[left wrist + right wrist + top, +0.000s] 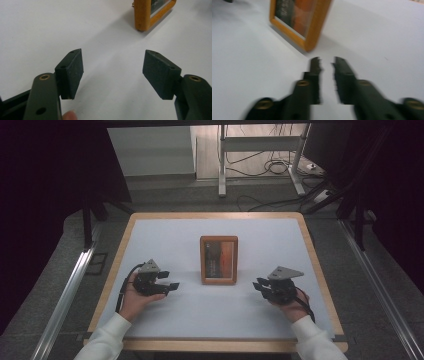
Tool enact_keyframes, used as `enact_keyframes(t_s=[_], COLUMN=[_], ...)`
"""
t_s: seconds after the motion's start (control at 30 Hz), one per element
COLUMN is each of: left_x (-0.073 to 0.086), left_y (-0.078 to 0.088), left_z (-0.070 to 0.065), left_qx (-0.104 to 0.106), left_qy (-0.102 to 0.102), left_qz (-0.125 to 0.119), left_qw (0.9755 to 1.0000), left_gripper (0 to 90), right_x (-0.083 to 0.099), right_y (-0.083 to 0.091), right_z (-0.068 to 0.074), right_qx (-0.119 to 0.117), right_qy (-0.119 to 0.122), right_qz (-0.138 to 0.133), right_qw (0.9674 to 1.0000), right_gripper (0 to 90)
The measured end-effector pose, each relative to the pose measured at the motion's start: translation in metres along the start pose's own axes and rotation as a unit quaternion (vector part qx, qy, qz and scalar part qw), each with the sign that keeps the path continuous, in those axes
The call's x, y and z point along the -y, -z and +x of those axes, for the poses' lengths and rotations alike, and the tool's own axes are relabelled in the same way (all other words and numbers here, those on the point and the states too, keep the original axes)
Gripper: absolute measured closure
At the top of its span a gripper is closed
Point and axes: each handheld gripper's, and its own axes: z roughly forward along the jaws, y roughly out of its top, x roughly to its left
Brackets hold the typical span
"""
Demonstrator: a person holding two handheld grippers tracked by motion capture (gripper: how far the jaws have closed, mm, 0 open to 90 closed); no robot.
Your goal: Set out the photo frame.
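Black jaws of the left gripper (112, 72) stand wide apart in the left gripper view, with bare white tabletop between the pads (160, 72) and a fingertip (68, 115) at the bottom edge. Beyond them, near the upper right corner of that view, one corner of the frame (143, 13) rests on the table, well apart from the jaws.

In the right gripper view, the right gripper (327, 62) shows blurred jaws with a narrow gap between them; nothing is held, so they are slightly open. The frame (314, 30) lies just ahead of the tips and to the upper left, not touching them.

From the high view, the left gripper (172, 285) sits in a hand at the frame's left and the right gripper (257, 286) at its right, both on the near half of the table (125, 235). The wooden frame (219, 260), holding a dark and orange picture, is at the middle of the white surface between the two grippers.
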Motion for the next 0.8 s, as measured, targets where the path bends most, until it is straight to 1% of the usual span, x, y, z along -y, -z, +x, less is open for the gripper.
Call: enact_keyframes(t_s=[0.1,0.17,0.2,0.33,0.4,0.47,0.6,0.8], left_x=[0.001,0.003,0.003,0.008,0.010,0.011,0.013,0.013], left_y=[0.002,0.004,0.005,0.008,0.010,0.012,0.014,0.013], left_z=[-0.007,-0.012,-0.014,-0.021,-0.024,-0.026,-0.028,-0.025], left_qx=[-0.004,-0.009,-0.012,-0.027,-0.034,-0.036,-0.042,-0.043], left_qy=[-0.004,-0.001,-0.003,-0.010,-0.009,-0.008,-0.013,-0.012], left_qz=[-0.001,-0.008,-0.009,-0.005,-0.007,-0.008,-0.010,-0.012], left_qw=[1.0000,0.9999,0.9999,0.9996,0.9994,0.9993,0.9990,0.9989], left_gripper=[32.9,32.9,32.9,32.9,32.8,32.8,32.8,32.8], right_x=[0.015,0.024,0.028,0.041,0.044,0.045,0.043,0.045], right_y=[0.014,0.024,0.029,0.041,0.041,0.039,0.036,0.033], right_z=[-0.007,-0.010,-0.012,-0.019,-0.021,-0.021,-0.018,-0.017], right_qx=[0.025,0.042,0.043,0.054,0.060,0.065,0.066,0.073], right_qy=[-0.019,-0.029,-0.035,-0.057,-0.062,-0.061,-0.053,-0.053], right_qz=[-0.002,-0.005,-0.009,-0.022,-0.019,-0.014,-0.013,-0.005], right_qw=[0.9995,0.9987,0.9984,0.9966,0.9961,0.9959,0.9963,0.9959], right_gripper=[43.3,38.9,37.1,32.3,30.6,29.5,27.7,25.7])
